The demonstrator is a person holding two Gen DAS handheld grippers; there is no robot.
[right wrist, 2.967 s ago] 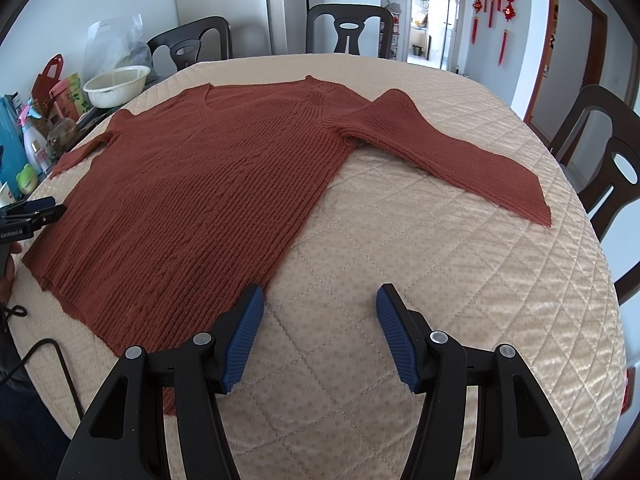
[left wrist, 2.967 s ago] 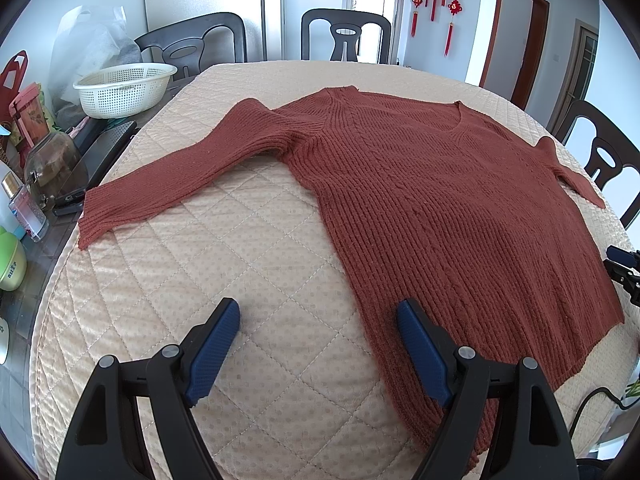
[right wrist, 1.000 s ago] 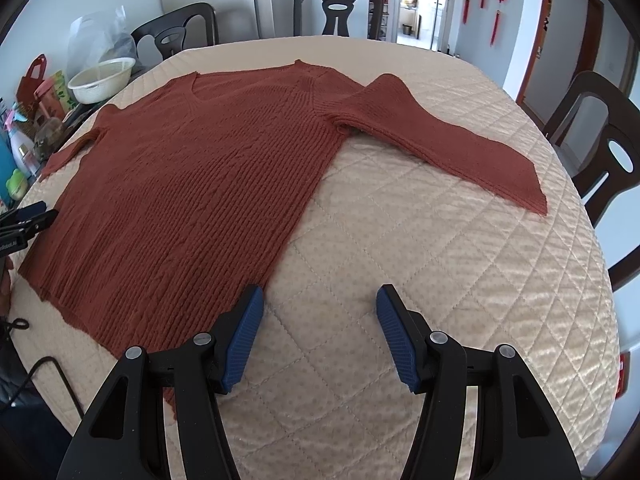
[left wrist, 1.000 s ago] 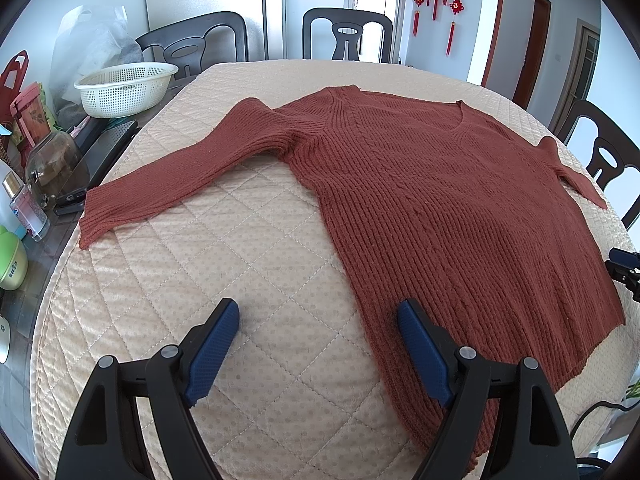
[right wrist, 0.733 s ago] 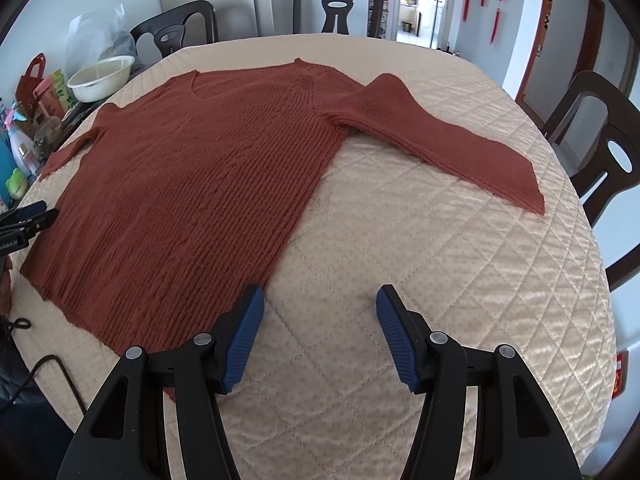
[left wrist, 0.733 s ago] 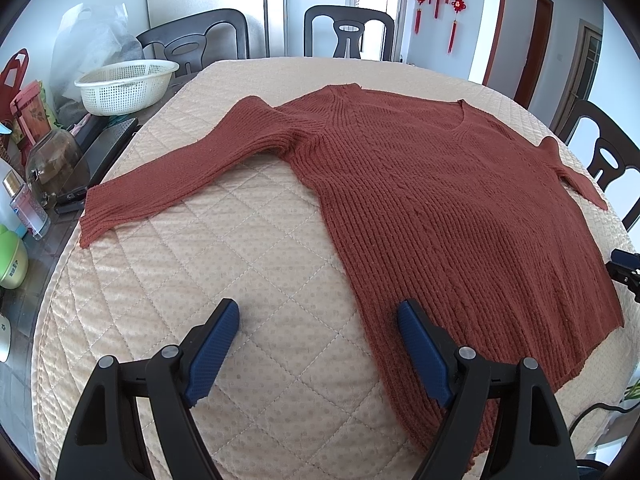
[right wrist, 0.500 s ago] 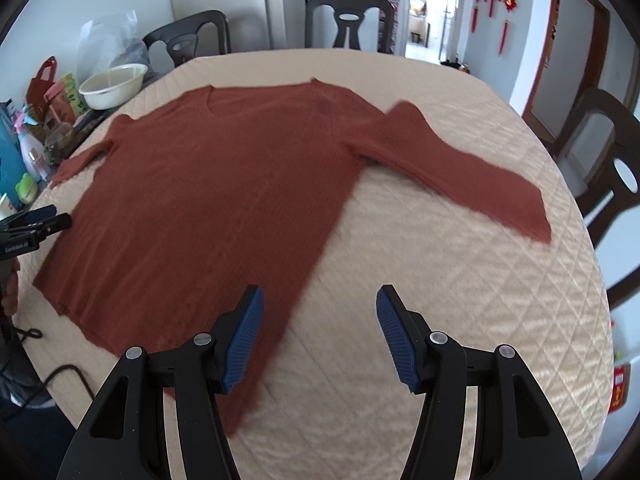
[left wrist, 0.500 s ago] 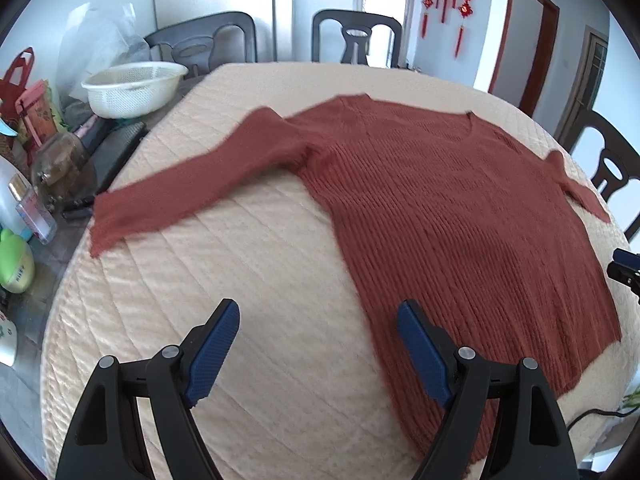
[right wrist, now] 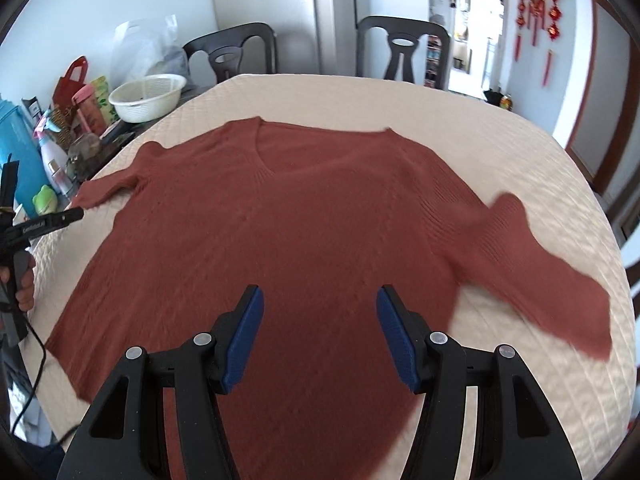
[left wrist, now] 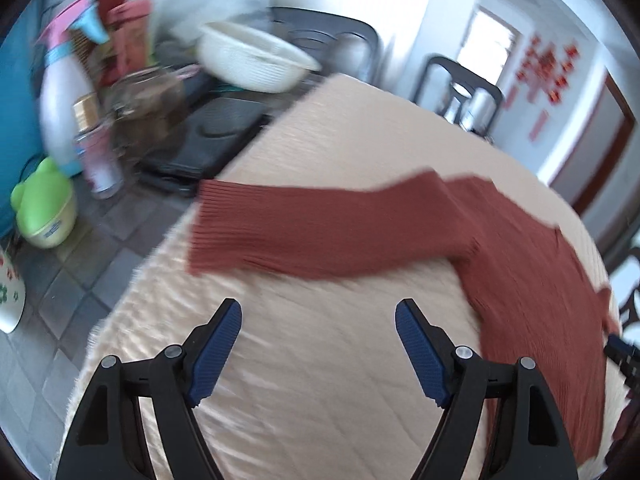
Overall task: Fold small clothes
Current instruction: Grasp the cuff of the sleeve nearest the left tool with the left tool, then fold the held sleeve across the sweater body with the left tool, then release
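A rust-red knitted sweater (right wrist: pixel 288 216) lies flat on the beige quilted table (right wrist: pixel 400 108), neckline at the far side, both sleeves spread out. My left gripper (left wrist: pixel 318 320) is open and empty above the quilt, just short of the left sleeve's cuff (left wrist: pixel 224 228). It also shows at the left edge of the right wrist view (right wrist: pixel 60 220). My right gripper (right wrist: pixel 319 312) is open and empty above the sweater's lower body. The right sleeve (right wrist: pixel 560 276) lies to its right.
Left of the table stand a white basket (right wrist: pixel 146 98), bottles (left wrist: pixel 64 108), a green frog-shaped jar (left wrist: pixel 44 208) and a black tray (left wrist: pixel 208 136). Dark chairs (right wrist: pixel 404 46) stand around the table. A black cable (right wrist: pixel 28 384) hangs at the near left edge.
Both grippers have swung left. The left one now faces the left sleeve cuff and the table's left edge. The right one now sits over the sweater's body. Both stay open.
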